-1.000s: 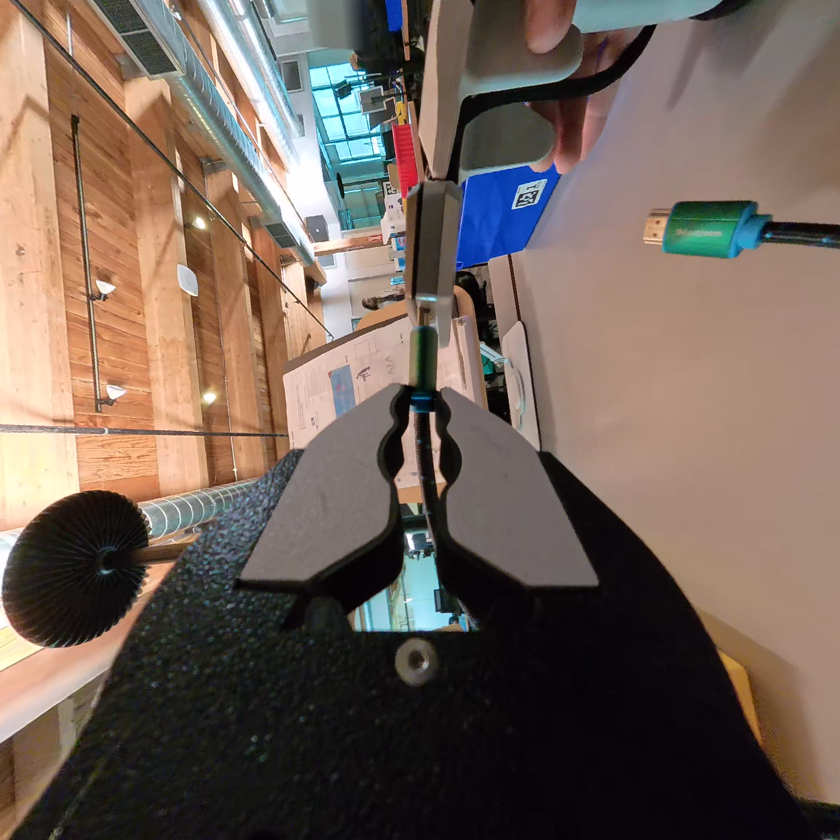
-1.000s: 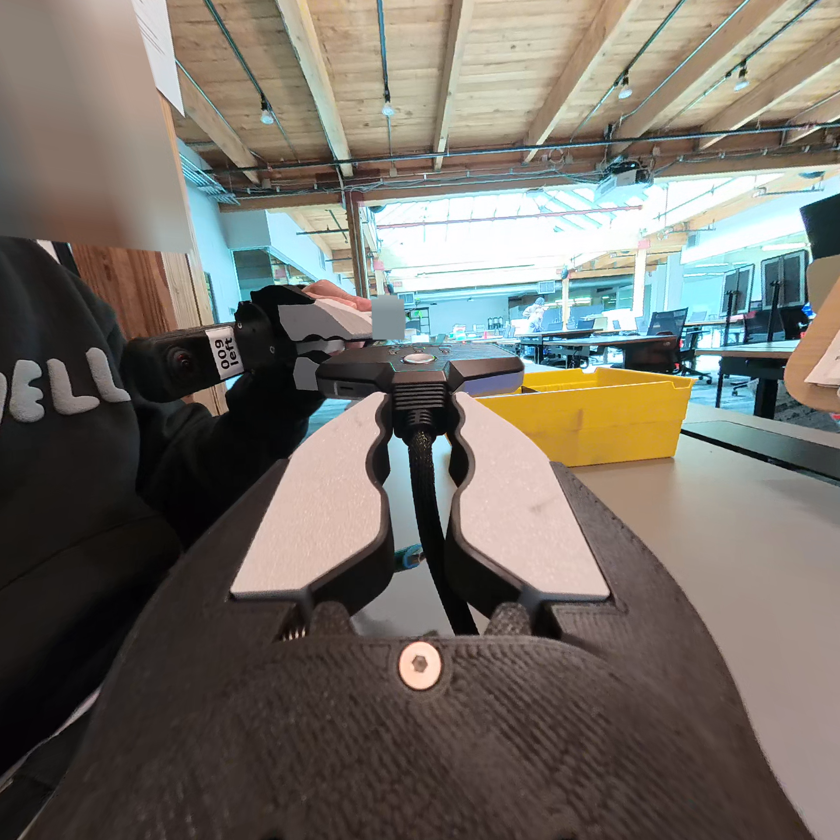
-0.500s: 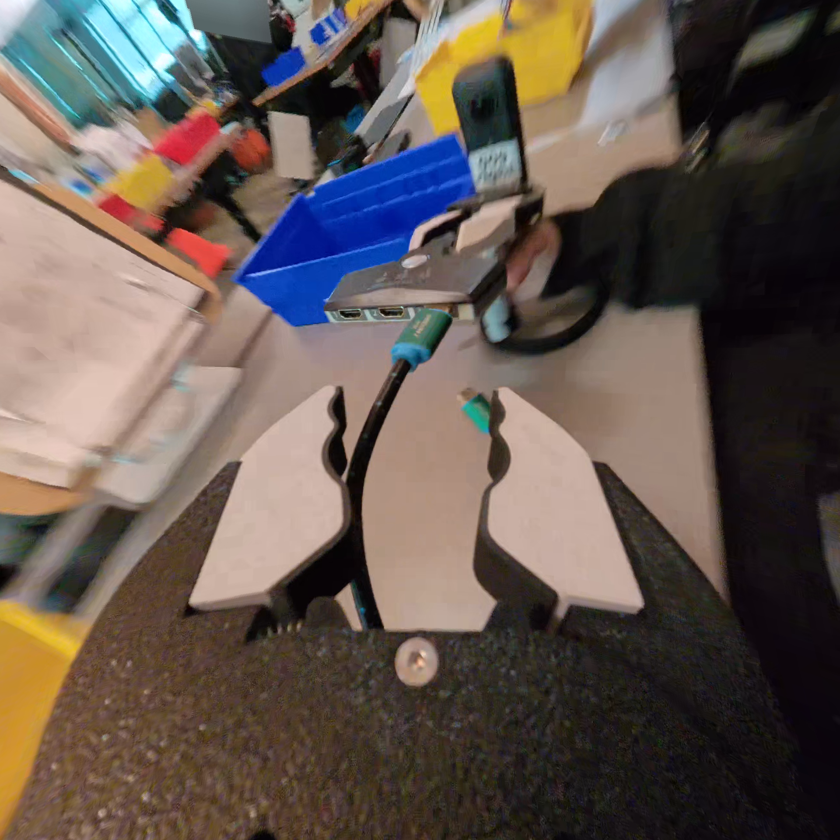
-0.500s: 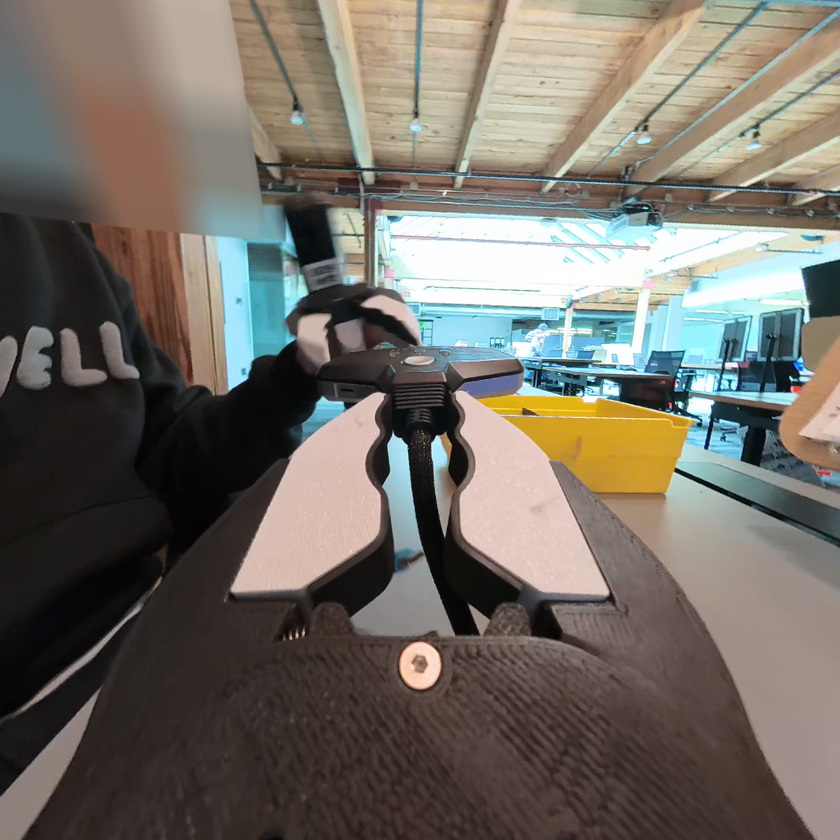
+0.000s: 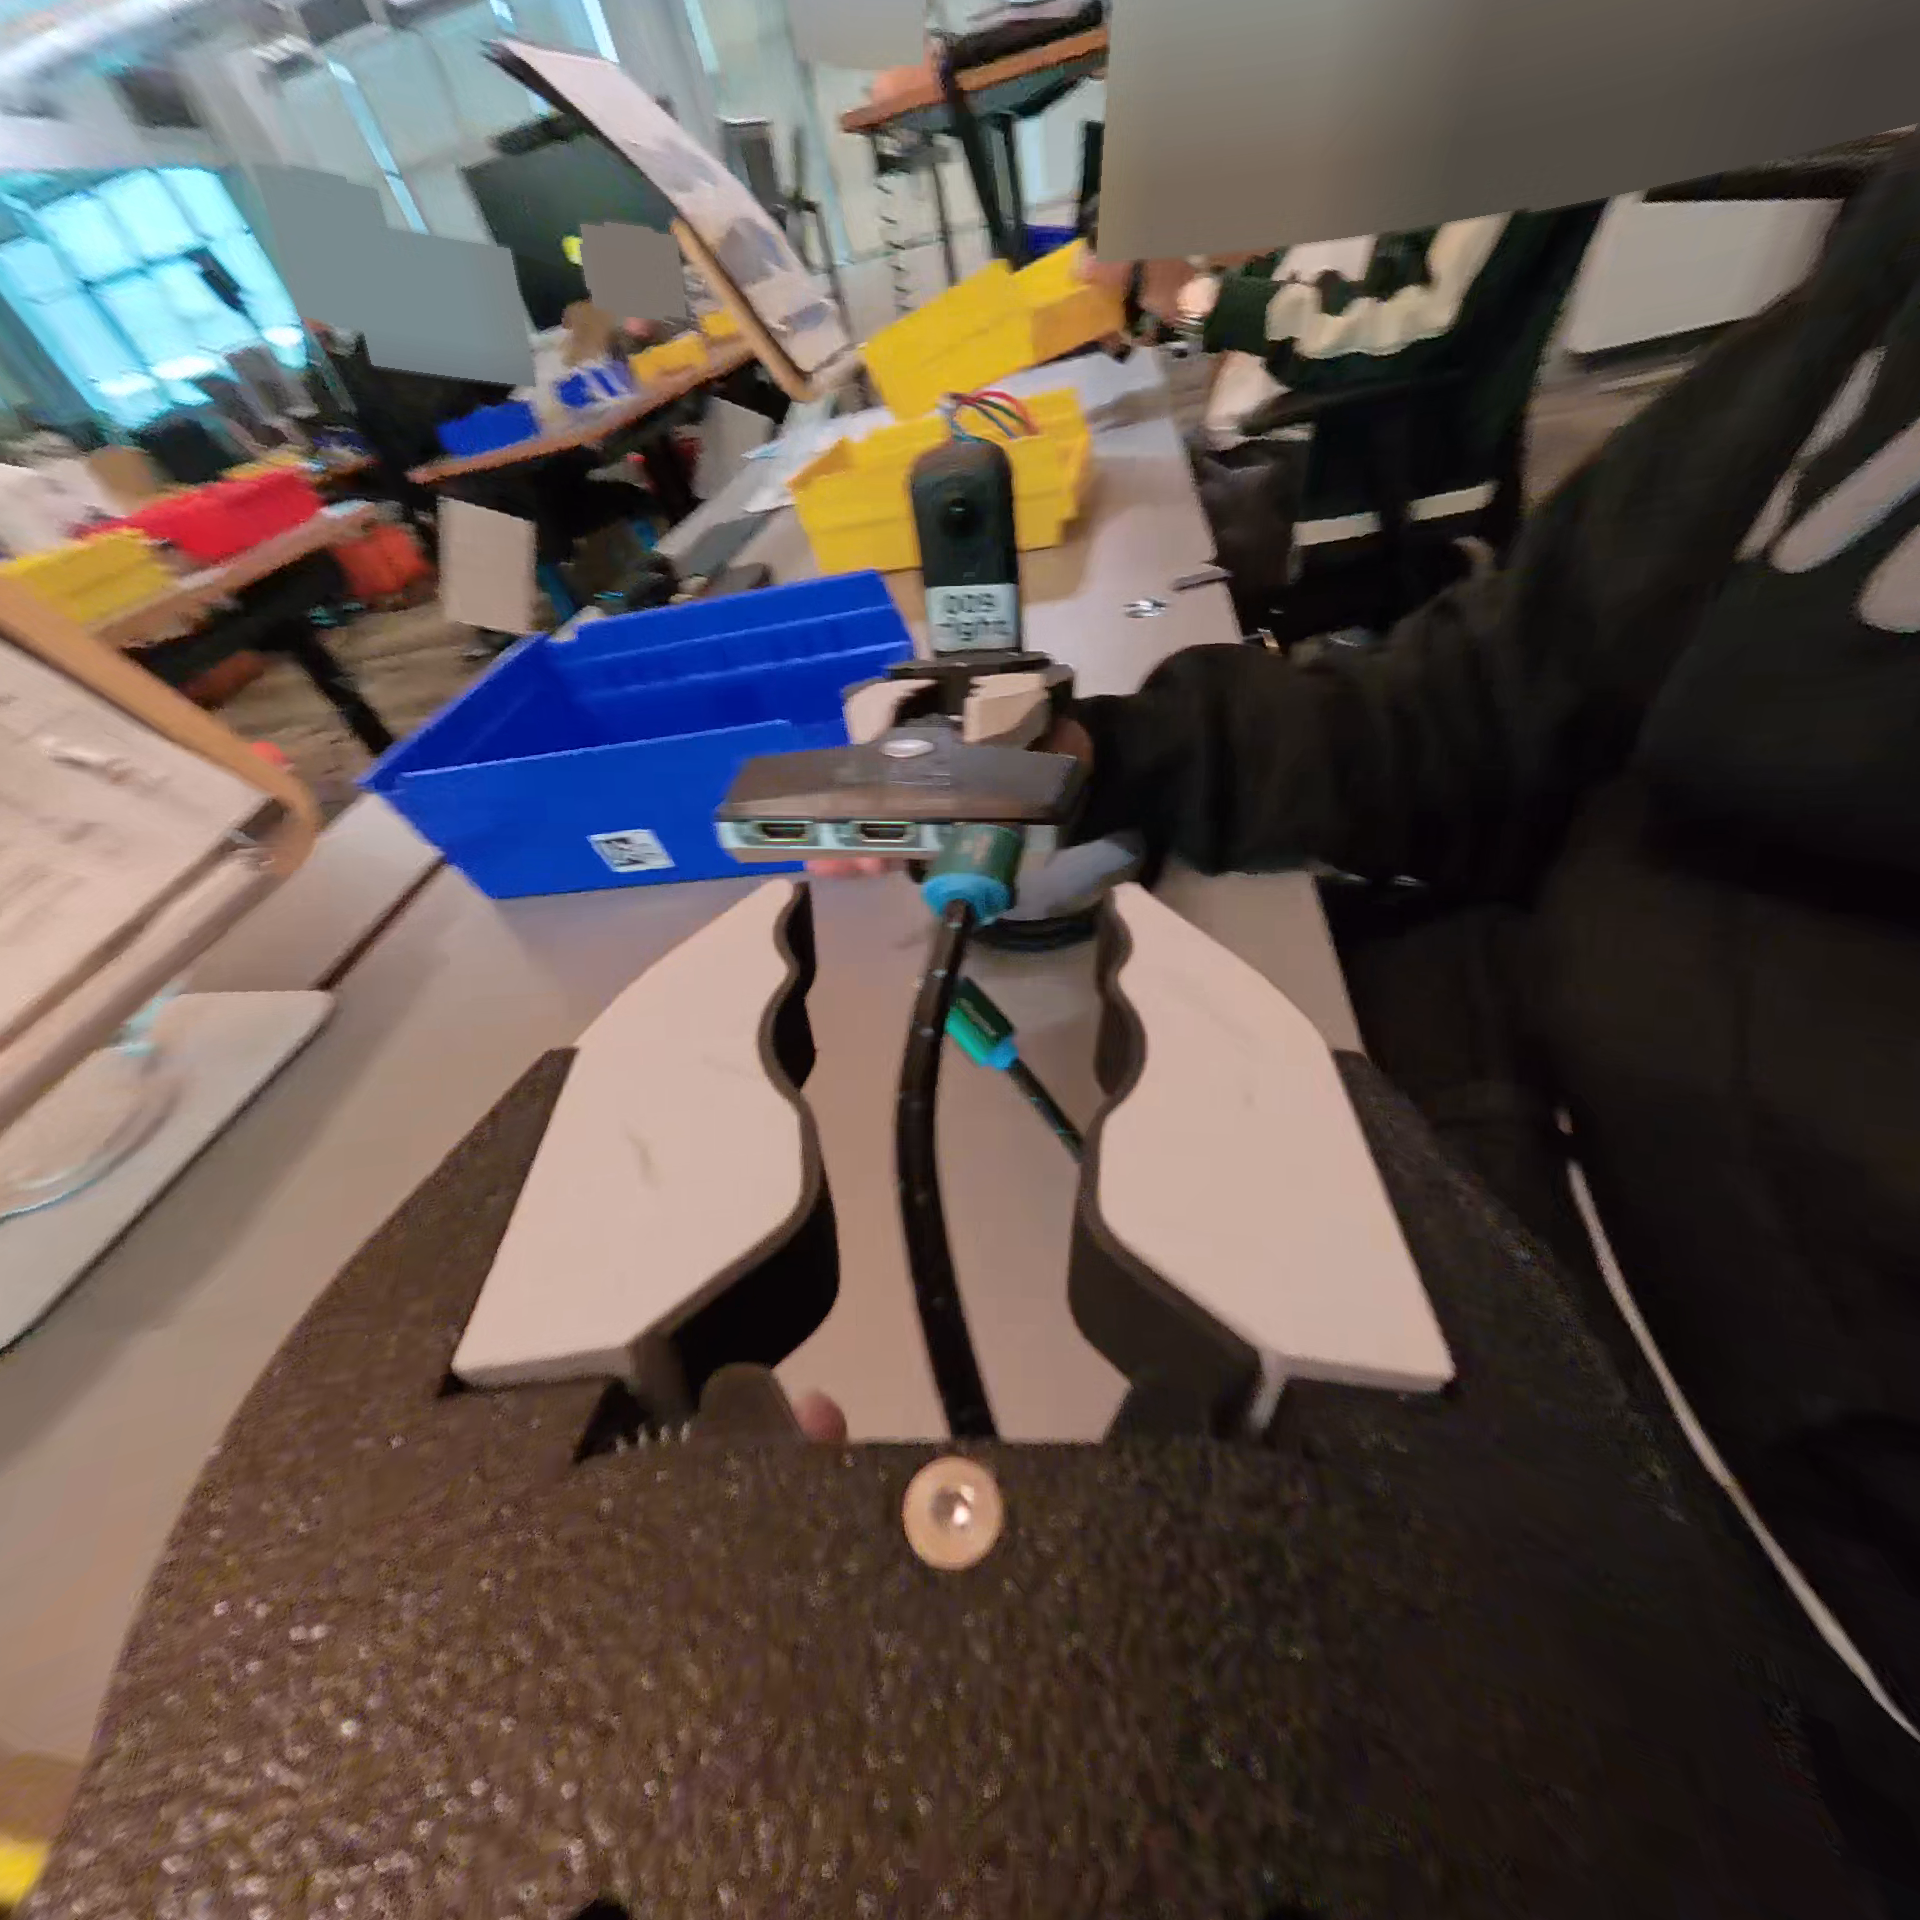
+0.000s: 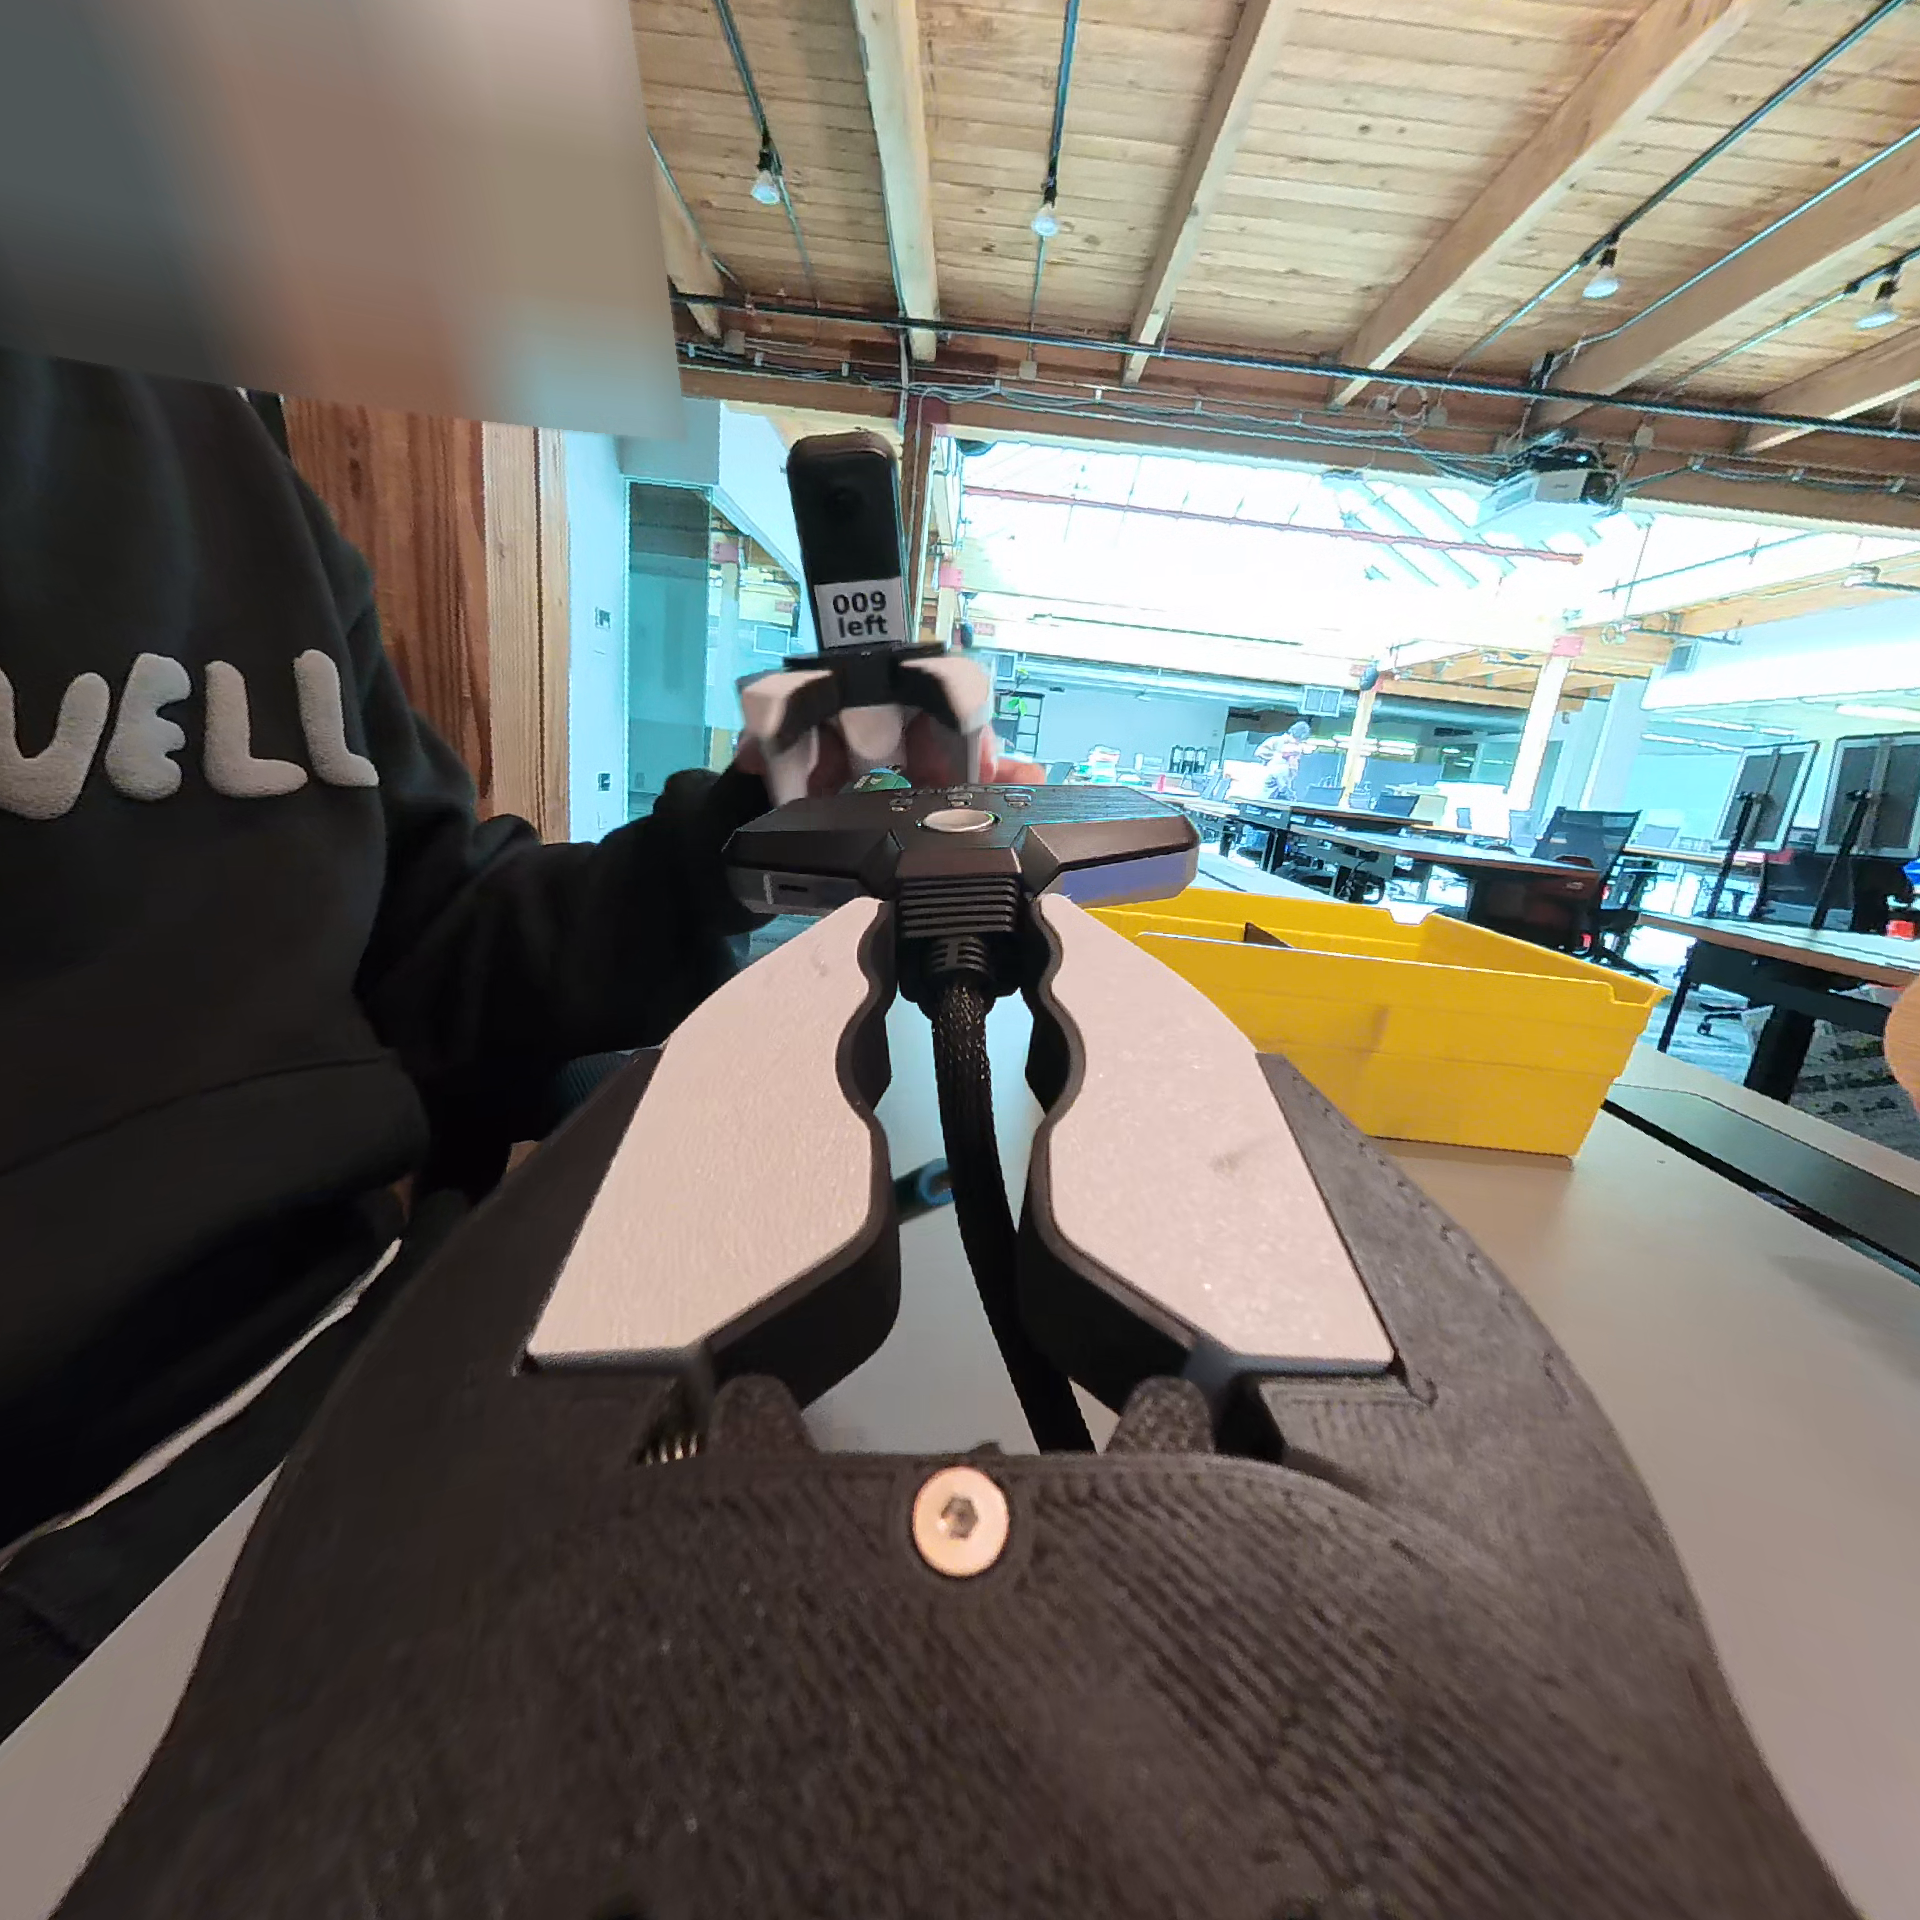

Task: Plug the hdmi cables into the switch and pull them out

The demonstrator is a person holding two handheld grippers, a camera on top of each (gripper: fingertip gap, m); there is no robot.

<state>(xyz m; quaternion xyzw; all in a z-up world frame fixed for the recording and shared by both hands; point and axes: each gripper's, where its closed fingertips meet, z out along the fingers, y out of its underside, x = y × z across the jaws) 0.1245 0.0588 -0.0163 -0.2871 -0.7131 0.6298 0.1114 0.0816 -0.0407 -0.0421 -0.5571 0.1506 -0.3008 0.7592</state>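
The left gripper (image 5: pixel 951 935) is spread wide and holds nothing. A black cable (image 5: pixel 928 1164) runs up between its fingers (image 5: pixel 665 1164) without touching them. At 12 o'clock the cable ends in a green plug (image 5: pixel 977 857). The plug sits in the right-most port of the switch (image 5: pixel 899 795). Two ports to the left of the plug are bare.

The right gripper (image 6: pixel 958 940) is pinched tight on the ribbed neck at the back of the switch (image 6: pixel 961 842) and holds it up off the table. The switch's own thick black cord (image 6: pixel 982 1174) hangs down between the right gripper's fingers (image 6: pixel 727 1153).

In the left wrist view, a second green plug (image 5: pixel 982 1029) lies loose on the table (image 5: pixel 468 1039), just right of the black cable. Its thin cord runs toward 5 o'clock and goes under the right finger. A blue bin (image 5: pixel 623 769) sits at 10 o'clock, behind the switch. Yellow bins (image 5: pixel 935 499) stand farther back at 12 o'clock. A dark sleeve (image 5: pixel 1351 769) comes in from 3 o'clock, behind the switch.

In the right wrist view, the left gripper (image 6: pixel 868 717) shows at 12 o'clock, just past the switch. A yellow bin (image 6: pixel 1382 1018) sits on the table (image 6: pixel 1662 1351) at 2 o'clock. A person in a dark top (image 6: pixel 208 935) fills the 9 o'clock side.

The table is pale grey and smooth. The room is big, with more desks, chairs and a wood plank ceiling (image 6: pixel 1247 156) with small lamps.
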